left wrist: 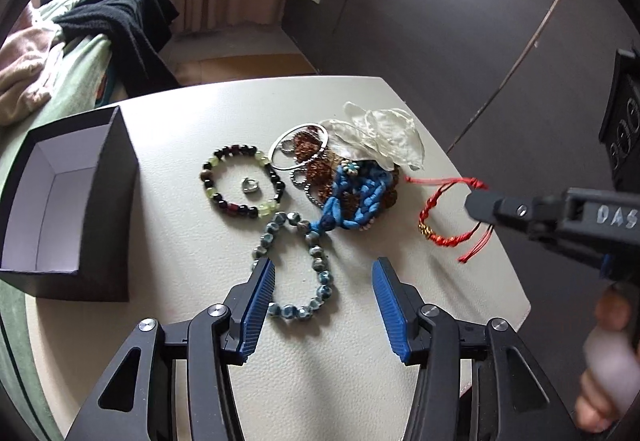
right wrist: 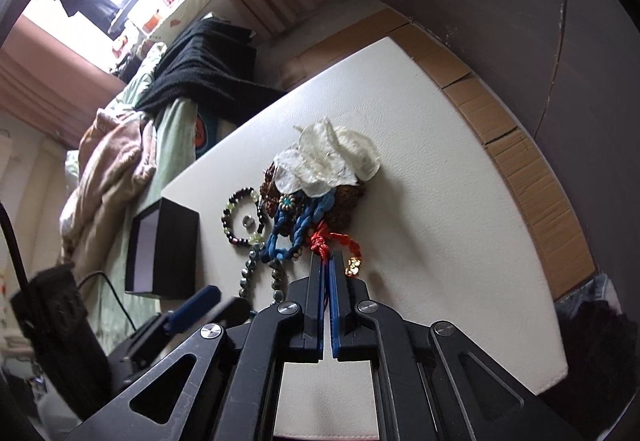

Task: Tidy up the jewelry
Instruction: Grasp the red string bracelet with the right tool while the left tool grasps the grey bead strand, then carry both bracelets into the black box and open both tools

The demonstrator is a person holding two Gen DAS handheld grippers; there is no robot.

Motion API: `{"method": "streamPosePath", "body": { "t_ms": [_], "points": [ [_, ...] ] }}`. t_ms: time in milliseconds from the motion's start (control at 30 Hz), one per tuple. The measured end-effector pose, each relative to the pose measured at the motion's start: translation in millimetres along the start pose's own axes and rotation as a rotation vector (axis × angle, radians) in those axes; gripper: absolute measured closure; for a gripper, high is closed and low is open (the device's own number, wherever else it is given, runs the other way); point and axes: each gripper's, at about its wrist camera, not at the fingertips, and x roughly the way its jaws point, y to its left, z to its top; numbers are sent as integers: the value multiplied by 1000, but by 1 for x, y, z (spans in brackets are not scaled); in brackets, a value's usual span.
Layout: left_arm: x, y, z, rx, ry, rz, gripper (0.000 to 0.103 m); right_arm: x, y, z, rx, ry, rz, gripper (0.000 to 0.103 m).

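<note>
Jewelry lies on a white table (left wrist: pixel 180 169). A blue-grey bead bracelet (left wrist: pixel 296 265) lies between my open left gripper's (left wrist: pixel 323 273) fingertips. A dark and green bead bracelet (left wrist: pixel 242 181) rings a small silver ring (left wrist: pixel 250 186). A blue braided cord (left wrist: pixel 352 201), silver hoops (left wrist: pixel 298 151) and a white piece (left wrist: pixel 384 135) form a pile. My right gripper (right wrist: pixel 328 261) is shut on the red cord bracelet (left wrist: pixel 448 217), also in the right wrist view (right wrist: pixel 324 245), at the table's right edge.
An open black box (left wrist: pixel 68 197) with a white inside stands at the table's left; it shows in the right wrist view (right wrist: pixel 164 253). A bed with clothes (left wrist: pixel 72 53) lies behind. Dark cabinet doors (left wrist: pixel 460 21) stand beyond the table.
</note>
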Motion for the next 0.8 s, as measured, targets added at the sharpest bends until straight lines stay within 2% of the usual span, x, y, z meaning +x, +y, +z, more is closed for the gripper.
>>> {"method": "streamPosePath", "body": {
  "t_ms": [233,300,333,433,567,800],
  "points": [
    [24,-14,-7,60,19,55,54,-15,-13,8,58,-31,22,100],
    [31,-15,-8,71,31,76,62,-18,-15,8,64,-35,23,100],
    [31,-18,-9,94,8,102,67,-18,-15,9,66,-36,24,100],
    [34,-24,-11,153,20,197,92,-21,-16,10,62,-39,26,100],
    [24,-6,-8,65,26,115,93,-21,-15,10,57,-38,31,99],
    [-27,21,5,-11,-84,55,93,-20,2,7,17,-51,80,99]
  ]
}}
